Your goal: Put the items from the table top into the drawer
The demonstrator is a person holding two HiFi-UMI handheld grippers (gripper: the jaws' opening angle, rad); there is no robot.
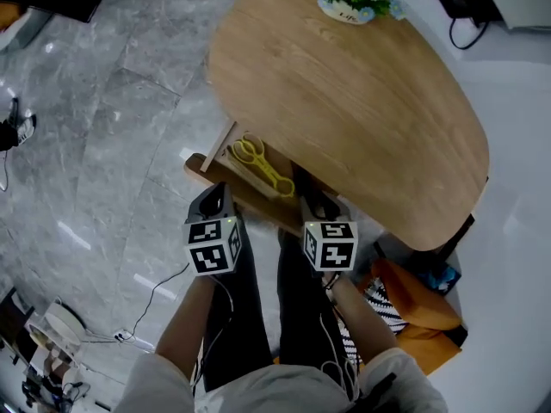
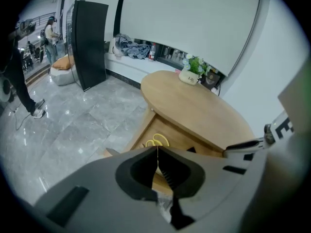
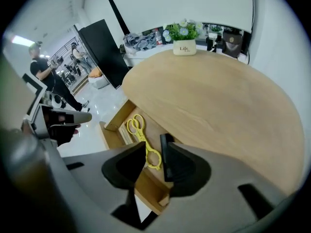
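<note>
Yellow scissor-tongs are lying inside the open drawer under the wooden table. Right gripper is hovering above it, jaws parted, nothing between. Left gripper is hanging alongside, jaws pressed together, empty. Placing looks finished. Likely next: pushing the drawer front squarely.

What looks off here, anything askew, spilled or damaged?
Nothing stands out. Drawer is open, yellow scissors lie flat inside, plant pot stands upright on the table. No spill or damage visible.
</note>
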